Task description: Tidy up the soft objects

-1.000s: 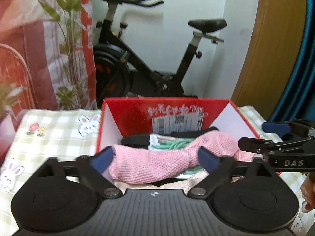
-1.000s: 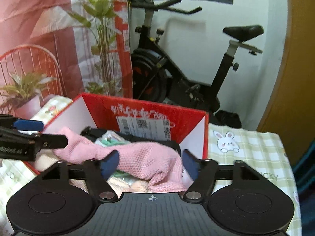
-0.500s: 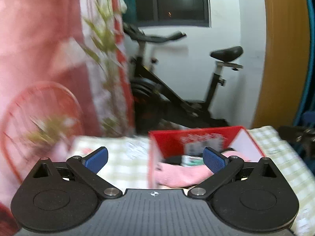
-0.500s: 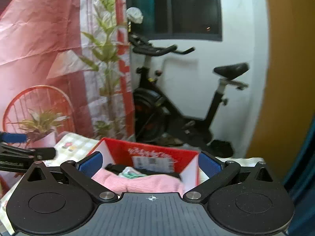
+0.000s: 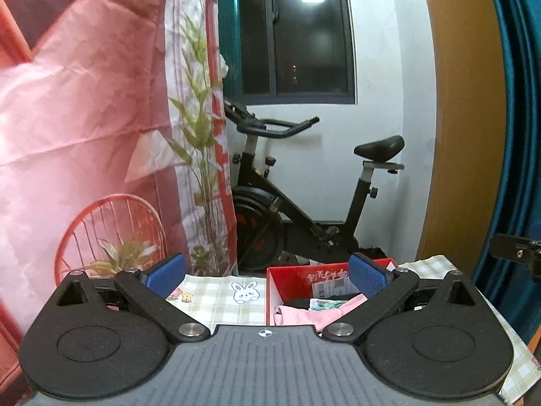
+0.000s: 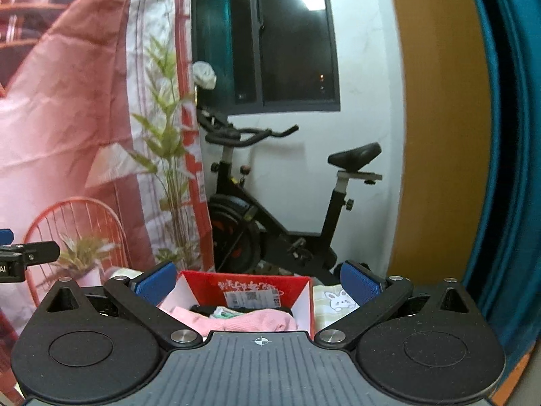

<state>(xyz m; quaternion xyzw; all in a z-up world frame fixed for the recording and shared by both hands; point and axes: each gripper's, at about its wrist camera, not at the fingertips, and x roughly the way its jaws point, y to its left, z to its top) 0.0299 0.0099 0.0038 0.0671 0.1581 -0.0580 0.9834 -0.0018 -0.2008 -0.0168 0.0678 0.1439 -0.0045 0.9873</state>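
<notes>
Fingers of the left gripper [image 5: 267, 275] stand spread as wide as they go, blue pads [image 5: 164, 269] apart, with nothing between them but air; the right gripper [image 6: 260, 282] is likewise fully spread and holds nothing. Both hang above the bench, angled slightly downward.

From the left wrist view, the red cardboard box with white inner walls [image 5: 287, 279] sits at about 5 o'clock of centre, partly behind the right-hand finger. Inside it lies the pink knitted cloth [image 5: 304, 314], draped over a green-and-white soft item [image 5: 324, 304] and something black [image 5: 299, 303]. In the right wrist view the same box [image 6: 243, 279] sits at 6 o'clock between the two fingers, the pink cloth [image 6: 250, 321] filling its near side.

Under the box is a green-and-cream checked bench cover with rabbit prints [image 5: 219, 301]. Behind, at 12 o'clock, stands a black exercise bike [image 5: 304, 203] against a white wall under a dark window [image 5: 304, 34]; a pink printed backdrop [image 5: 84, 118] fills the 9 o'clock side.
</notes>
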